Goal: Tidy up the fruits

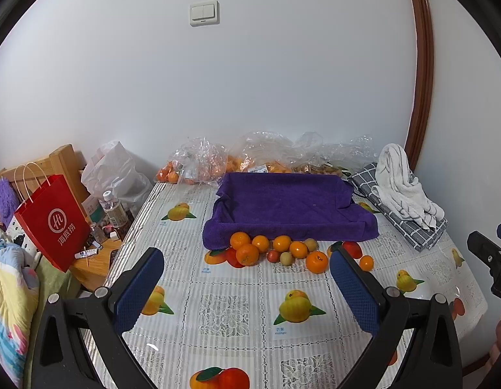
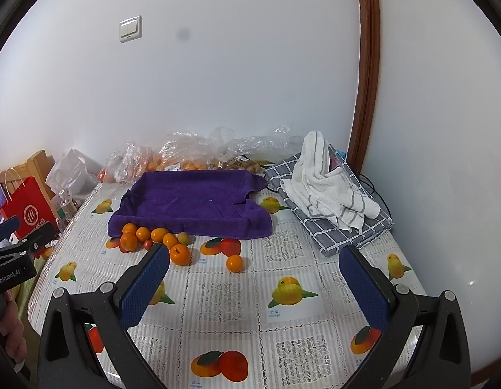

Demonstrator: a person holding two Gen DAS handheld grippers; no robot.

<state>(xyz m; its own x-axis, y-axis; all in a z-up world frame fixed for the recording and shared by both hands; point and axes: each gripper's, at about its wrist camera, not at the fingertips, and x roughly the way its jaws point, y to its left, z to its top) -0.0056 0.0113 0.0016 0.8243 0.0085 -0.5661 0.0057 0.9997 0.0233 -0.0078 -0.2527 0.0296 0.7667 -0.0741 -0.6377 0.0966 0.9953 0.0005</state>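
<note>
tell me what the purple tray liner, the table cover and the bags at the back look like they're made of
Purple liner: soft terry or microfibre cloth, matte, with a fuzzy nap and limp folds.
Table cover: probably glossy plastic or vinyl, printed with fruit and lace patterns; it shows shiny glare spots.
Bags: thin clear plastic film, crinkled and glinting, fruit visible through them.

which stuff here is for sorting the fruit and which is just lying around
For the job:
loose oranges
small reddish and greenish fruits
purple towel-lined tray
left tongs, right tongs, both open

Just lying about:
red paper bag
white striped towel
grey checked cloth
plastic bags
</note>
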